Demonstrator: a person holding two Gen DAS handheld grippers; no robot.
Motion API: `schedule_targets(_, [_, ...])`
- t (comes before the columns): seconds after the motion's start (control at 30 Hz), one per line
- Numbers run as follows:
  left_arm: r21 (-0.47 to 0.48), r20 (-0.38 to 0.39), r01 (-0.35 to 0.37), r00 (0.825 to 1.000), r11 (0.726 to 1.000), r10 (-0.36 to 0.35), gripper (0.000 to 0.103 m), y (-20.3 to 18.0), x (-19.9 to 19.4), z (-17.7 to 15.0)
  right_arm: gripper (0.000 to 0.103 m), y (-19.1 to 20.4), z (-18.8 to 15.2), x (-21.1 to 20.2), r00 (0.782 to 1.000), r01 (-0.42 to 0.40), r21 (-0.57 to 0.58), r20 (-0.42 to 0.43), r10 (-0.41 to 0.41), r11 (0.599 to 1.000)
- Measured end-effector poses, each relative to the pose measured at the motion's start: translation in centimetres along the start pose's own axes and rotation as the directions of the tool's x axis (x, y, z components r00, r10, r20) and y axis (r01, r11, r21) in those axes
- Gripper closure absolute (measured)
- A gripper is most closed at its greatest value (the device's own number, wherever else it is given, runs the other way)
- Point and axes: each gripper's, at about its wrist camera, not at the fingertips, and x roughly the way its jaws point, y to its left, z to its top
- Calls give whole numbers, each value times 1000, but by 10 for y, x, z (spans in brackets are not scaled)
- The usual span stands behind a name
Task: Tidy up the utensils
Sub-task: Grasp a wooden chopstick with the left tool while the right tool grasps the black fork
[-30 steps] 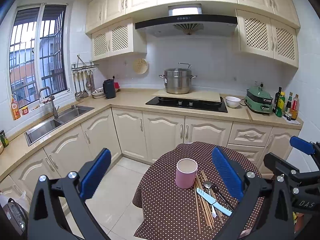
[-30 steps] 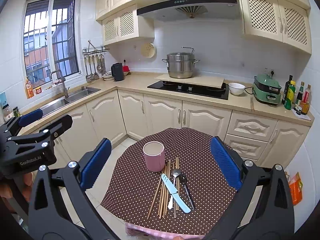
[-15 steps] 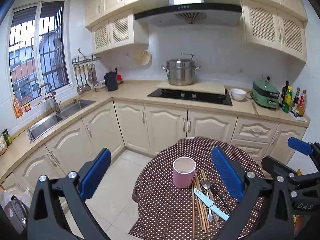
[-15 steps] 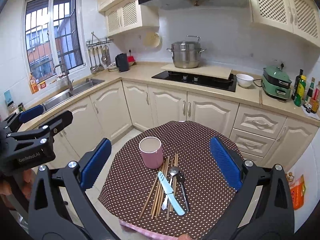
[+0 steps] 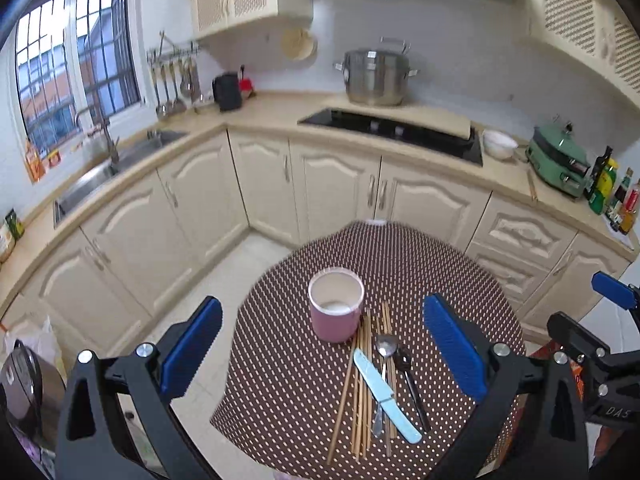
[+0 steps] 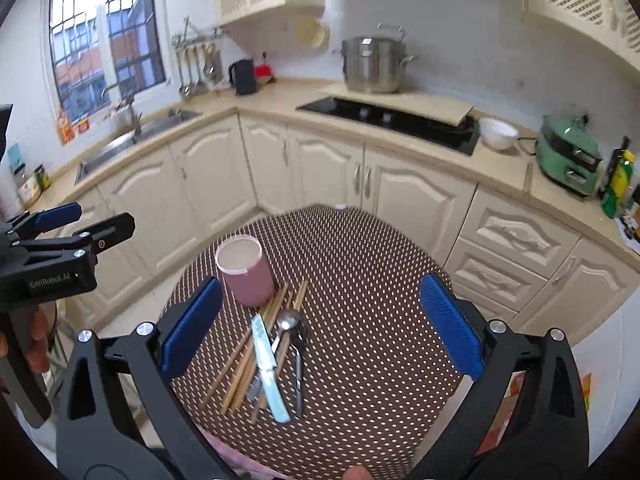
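Observation:
A pink cup (image 5: 336, 309) (image 6: 245, 272) stands upright and empty on a round table with a brown dotted cloth (image 5: 460, 276) (image 6: 372, 264). Beside it lie several wooden chopsticks (image 5: 360, 384) (image 6: 244, 364), a light blue knife (image 5: 386, 394) (image 6: 269, 368), a silver spoon (image 5: 385, 350) (image 6: 289, 322) and a dark utensil (image 5: 410, 384) (image 6: 299, 372). My left gripper (image 5: 324, 352) hovers open above the table's near edge. My right gripper (image 6: 320, 328) also hangs open over the utensils. Neither holds anything.
Cream cabinets and a beige counter wrap around behind the table, with a sink (image 5: 116, 168), a black hob (image 5: 384, 132), a steel pot (image 5: 376, 78), a white bowl (image 5: 498, 144) and a green cooker (image 5: 560, 168). White floor tiles (image 5: 240, 268) lie to the table's left.
Both grippers have moved forward and tilted downward, so the table, cup and utensils appear closer and more from above. Nothing on the table has shifted.

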Motion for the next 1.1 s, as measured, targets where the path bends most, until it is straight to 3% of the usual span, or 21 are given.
schedule_targets(0.17, [-17, -145, -10, 989, 1000, 7, 4, 2, 39, -19, 6, -19, -12, 34, 993, -38, 16, -108, 39, 999])
schedule_targets(0.27, [-18, -242, -13, 970, 1000, 8, 4, 15, 67, -35, 8, -24, -21, 60, 979, -71, 42, -188, 78, 997])
schedule_targets(0.4, [-64, -400, 28, 915, 998, -51, 4, 43, 117, -73, 23, -26, -40, 98, 942, -80, 86, -319, 104, 993])
schedule_targets(0.47, [-61, -460, 32, 886, 998, -56, 5, 51, 138, -88, 37, -24, -54, 118, 912, -93, 117, -388, 132, 989])
schedule_targets(0.53, [-76, -524, 70, 846, 995, -100, 24, 56, 161, -105, 45, -19, -67, 133, 882, -90, 131, -449, 140, 987])
schedule_targets(0.6, [-100, -578, 133, 799, 986, -166, 31, 54, 182, -119, 46, -13, -78, 145, 855, -97, 142, -496, 156, 985])
schedule_targets(0.73, [-78, -611, 206, 763, 975, -210, 36, 38, 208, -126, 53, -4, -95, 162, 817, -92, 151, -553, 161, 984])
schedule_targets(0.9, [10, -644, 227, 747, 974, -167, 43, 13, 236, -133, 63, 1, -101, 173, 796, -86, 158, -582, 163, 984])
schedule_targets(1.1, [109, -650, 243, 751, 964, -116, 46, -13, 258, -136, 67, 1, -112, 190, 781, -73, 145, -607, 147, 987])
